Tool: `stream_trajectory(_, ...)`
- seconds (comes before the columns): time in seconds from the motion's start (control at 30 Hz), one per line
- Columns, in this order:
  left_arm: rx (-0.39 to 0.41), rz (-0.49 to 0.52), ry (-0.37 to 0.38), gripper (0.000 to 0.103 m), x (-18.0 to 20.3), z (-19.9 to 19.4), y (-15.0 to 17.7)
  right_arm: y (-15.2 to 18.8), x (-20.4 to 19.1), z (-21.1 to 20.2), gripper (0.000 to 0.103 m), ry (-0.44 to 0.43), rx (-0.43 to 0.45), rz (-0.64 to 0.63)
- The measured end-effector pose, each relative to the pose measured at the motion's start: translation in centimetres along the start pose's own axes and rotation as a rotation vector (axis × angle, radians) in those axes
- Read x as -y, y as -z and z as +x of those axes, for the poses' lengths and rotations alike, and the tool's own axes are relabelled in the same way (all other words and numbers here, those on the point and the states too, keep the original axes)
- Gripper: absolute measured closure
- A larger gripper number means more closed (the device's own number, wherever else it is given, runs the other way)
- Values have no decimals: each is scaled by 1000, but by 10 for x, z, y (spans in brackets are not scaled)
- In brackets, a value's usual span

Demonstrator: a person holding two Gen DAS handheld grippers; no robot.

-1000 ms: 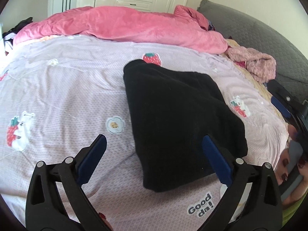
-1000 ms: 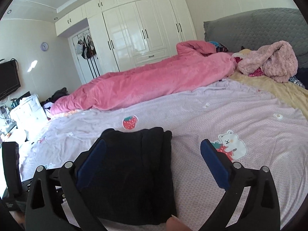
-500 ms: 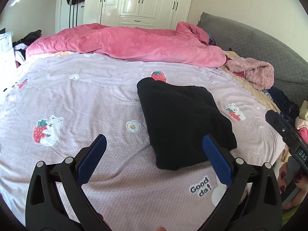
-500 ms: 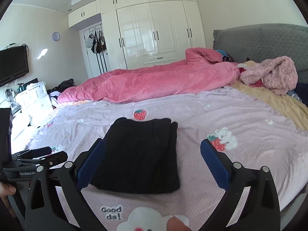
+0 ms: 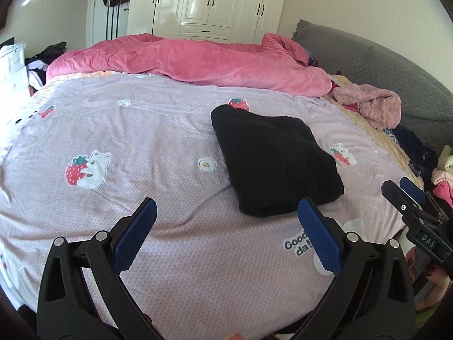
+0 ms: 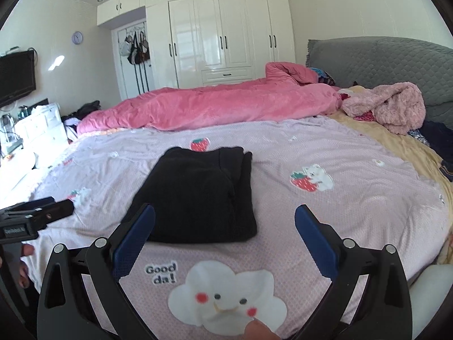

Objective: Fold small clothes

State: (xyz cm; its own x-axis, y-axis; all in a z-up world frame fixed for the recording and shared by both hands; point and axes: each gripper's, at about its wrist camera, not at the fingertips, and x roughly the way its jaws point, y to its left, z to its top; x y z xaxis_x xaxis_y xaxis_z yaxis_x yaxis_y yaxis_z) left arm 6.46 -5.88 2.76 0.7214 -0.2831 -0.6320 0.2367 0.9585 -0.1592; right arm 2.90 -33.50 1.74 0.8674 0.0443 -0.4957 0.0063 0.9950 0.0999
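A black garment (image 5: 271, 161) lies folded into a neat rectangle on the lilac printed bedsheet (image 5: 113, 130); it also shows in the right wrist view (image 6: 198, 195). My left gripper (image 5: 226, 226) is open and empty, held back from the garment's near edge. My right gripper (image 6: 225, 229) is open and empty, just short of the garment's near edge. The right gripper also appears at the right edge of the left wrist view (image 5: 410, 198), and the left gripper at the left edge of the right wrist view (image 6: 36, 215).
A pink duvet (image 6: 212, 107) lies along the far side of the bed. A fluffy pink garment (image 6: 390, 107) and dark clothes (image 6: 441, 141) sit at the right by the grey headboard (image 6: 382, 56). White wardrobes (image 6: 226, 34) stand behind.
Both grippers have pulled back from the folded black garment toward the bed's near edge; it now looks smaller and farther. Both stay open.
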Motion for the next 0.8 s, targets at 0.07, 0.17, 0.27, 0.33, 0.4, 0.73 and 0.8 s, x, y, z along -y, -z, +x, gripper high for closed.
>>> stream_trajectory(0.07,-12,3,-7,9,-1,-1,6,7,2,4,5,13,-29,3)
stream_trajectory(0.17,-33,8,-20,9,-3,-1,17,19,4,13,5,10,-90,14)
stream_trajectory(0.27,-47,3,-36,9,-4,1,26,29,1,19,5,21,-137,0)
stream_trajectory(0.33,-58,4,-45,9,-5,3,30,34,-2,21,5,28,-152,-15)
stream_trajectory(0.4,-66,-1,-43,9,-6,4,33,37,-3,21,5,29,-160,-21)
stream_trajectory(0.73,-71,-9,-55,9,-9,6,33,35,0,20,5,20,-157,0)
stream_trajectory(0.8,-72,-11,-58,9,-9,6,33,35,0,19,5,20,-157,-1)
